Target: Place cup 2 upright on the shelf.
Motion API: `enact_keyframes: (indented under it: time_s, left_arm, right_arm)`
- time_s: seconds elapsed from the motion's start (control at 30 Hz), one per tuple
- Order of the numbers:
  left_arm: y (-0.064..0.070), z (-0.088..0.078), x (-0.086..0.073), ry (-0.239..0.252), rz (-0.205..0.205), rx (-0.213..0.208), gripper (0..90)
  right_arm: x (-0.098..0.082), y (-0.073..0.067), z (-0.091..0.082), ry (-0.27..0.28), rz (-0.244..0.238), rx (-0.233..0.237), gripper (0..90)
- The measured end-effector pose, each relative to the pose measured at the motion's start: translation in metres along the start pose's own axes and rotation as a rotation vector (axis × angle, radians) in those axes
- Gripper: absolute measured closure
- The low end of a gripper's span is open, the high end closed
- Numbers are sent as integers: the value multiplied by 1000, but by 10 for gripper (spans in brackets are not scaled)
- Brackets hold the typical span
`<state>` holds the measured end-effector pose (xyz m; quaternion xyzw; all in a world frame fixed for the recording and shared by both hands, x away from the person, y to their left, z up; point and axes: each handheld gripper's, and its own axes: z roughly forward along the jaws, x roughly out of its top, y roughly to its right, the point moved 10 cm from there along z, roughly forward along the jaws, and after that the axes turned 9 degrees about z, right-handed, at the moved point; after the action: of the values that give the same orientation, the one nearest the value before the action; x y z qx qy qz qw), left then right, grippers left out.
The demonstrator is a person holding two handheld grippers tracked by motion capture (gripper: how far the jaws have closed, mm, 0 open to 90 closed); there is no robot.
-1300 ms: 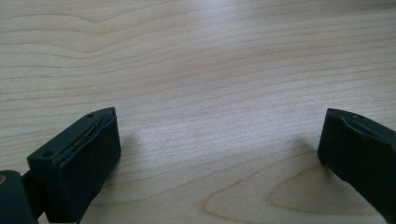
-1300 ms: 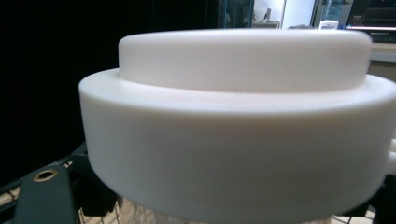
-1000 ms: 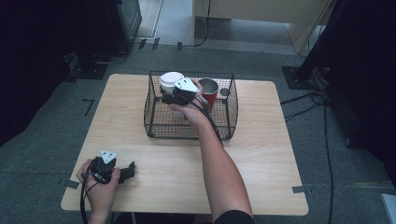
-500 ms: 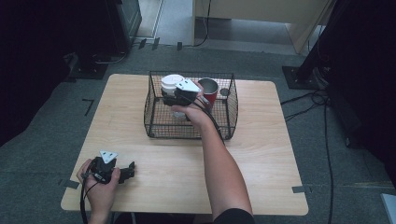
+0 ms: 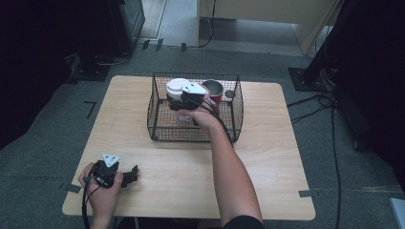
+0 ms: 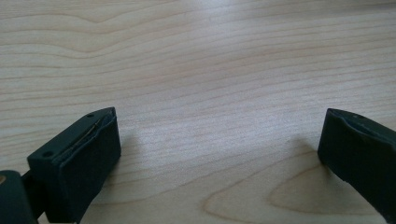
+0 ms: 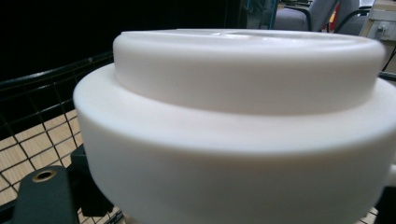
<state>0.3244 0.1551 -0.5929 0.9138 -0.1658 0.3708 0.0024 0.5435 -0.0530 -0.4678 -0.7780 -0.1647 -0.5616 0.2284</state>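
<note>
A black wire basket [image 5: 157,129] stands on the wooden table [image 5: 267,157]. Inside it are a white-lidded container [image 5: 176,86] and a red cup [image 5: 213,90]. My right gripper [image 5: 175,104] reaches over the basket's front wall, low against the container, just under its lid. In the right gripper view the white lid [image 7: 243,116] is very close and hides the pads. The jaws have just been opening, with the container between them. My left gripper [image 5: 133,173] rests on the table's front left. It stands open over bare wood [image 6: 219,144].
The basket's walls enclose the right hand on all sides. A small dark round thing [image 5: 229,94] sits at the basket's back right. The table edge runs just in front of the left hand. Grey carpet and dark stands surround the table.
The right hand has only shifted slightly at the white-lidded container. The left gripper has stayed where it was.
</note>
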Motion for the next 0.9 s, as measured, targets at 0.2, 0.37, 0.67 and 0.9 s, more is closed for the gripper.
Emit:
enact_keyframes:
  time_s: [0.2,0.37,0.67,0.9]
  left_arm:
    - [0,0,0,0,0,0,0]
    - [0,0,0,0,-1,0,0]
    - [0,0,0,1,-1,0,0]
    - [0,0,0,0,-1,0,0]
  right_arm:
    - [-2,5,-6,-15,-35,-5,129]
    - [-1,8,-11,-23,-64,3,89]
    - [4,13,-24,-23,-101,33,37]
    - [12,12,-35,-11,-108,60,22]
